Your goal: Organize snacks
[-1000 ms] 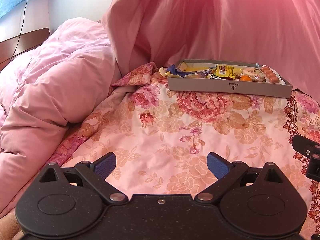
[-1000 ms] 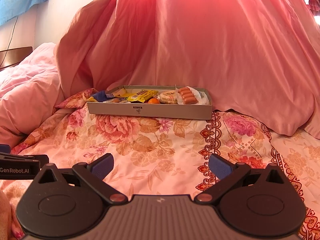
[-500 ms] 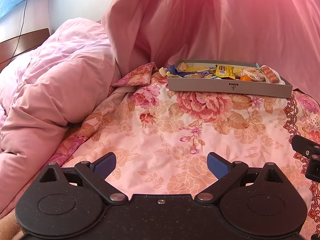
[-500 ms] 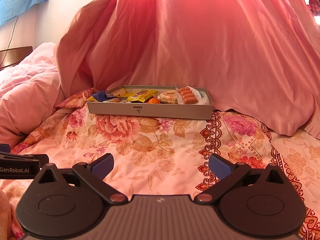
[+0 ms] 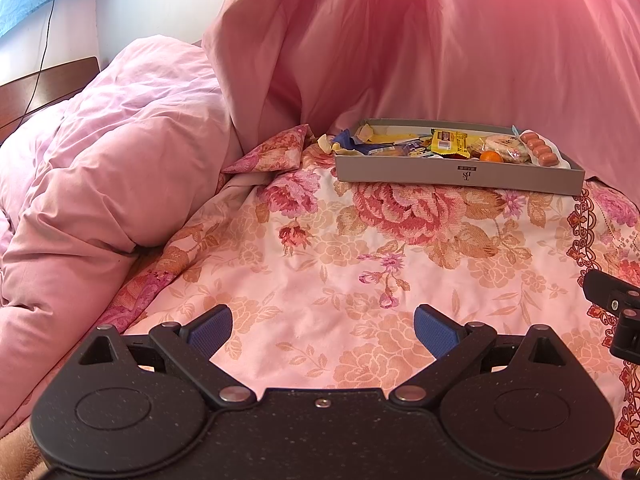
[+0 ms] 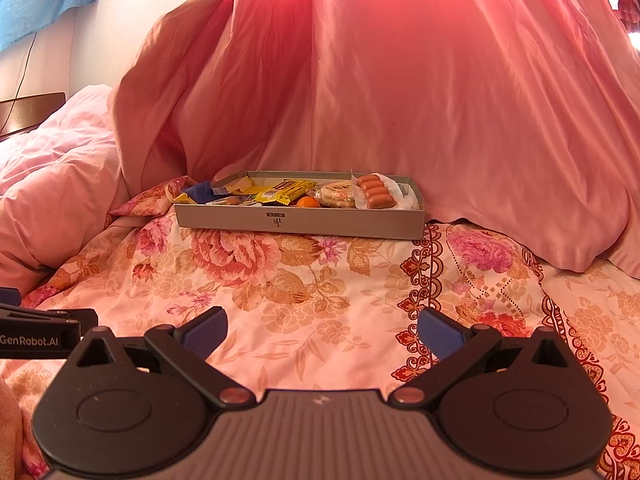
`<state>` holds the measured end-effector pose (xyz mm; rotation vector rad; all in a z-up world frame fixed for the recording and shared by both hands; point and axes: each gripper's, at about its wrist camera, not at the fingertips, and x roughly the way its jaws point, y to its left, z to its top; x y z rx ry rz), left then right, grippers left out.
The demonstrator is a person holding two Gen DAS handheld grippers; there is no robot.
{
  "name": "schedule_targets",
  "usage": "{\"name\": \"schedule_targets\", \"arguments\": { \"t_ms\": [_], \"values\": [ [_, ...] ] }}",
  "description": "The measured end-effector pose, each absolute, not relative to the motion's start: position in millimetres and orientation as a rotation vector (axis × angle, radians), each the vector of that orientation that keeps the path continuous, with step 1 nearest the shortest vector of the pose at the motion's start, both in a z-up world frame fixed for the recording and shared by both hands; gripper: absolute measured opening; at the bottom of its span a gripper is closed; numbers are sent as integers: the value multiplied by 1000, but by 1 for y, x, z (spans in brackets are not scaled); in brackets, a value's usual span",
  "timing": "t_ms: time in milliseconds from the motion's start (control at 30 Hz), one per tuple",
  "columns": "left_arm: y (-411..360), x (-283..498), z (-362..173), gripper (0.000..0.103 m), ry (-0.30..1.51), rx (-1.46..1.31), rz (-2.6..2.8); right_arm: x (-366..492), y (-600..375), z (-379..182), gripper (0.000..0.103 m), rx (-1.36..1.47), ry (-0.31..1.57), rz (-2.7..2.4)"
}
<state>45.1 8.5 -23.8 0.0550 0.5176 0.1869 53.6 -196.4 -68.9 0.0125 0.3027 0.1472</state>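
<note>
- Snacks sit in the grey tray point(image 6: 300, 227) at the far side of the bed point(image 6: 320, 288), against the pink drape point(image 6: 400, 100) — well apart from both tools.
- Left tool point(image 5: 323, 330) spread wide, nothing in it; right tool point(image 6: 322, 330) the same, low over the flowered cover.
- Sausages point(image 6: 375, 191) lie in a row on white wrap at the tray's right end — soft, likely slick; take them across the middle, lightly.
- Yellow packet point(image 6: 285, 191) looks light and crinkly; pinch a sealed edge, it will slide otherwise.
- Orange point(image 6: 308, 201) is round and firm, apt to roll — close on its widest part.
- Round cake in clear film point(image 6: 339, 194) looks crumbly; go gentle.
- Tray rests on soft bedding, so I'd expect it to tip if pressed at one end.
</note>
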Motion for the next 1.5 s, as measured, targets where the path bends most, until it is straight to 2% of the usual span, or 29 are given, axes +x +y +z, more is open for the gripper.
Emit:
{"name": "schedule_targets", "arguments": {
  "t_ms": [1100, 1500],
  "values": [
    [9, 45, -24, 97, 520, 56, 185, 54, -195, -69, 103, 12, 302, 145],
    [11, 51, -21, 97, 599, 27, 180, 54, -194, -69, 103, 12, 302, 145]
  ]
}}
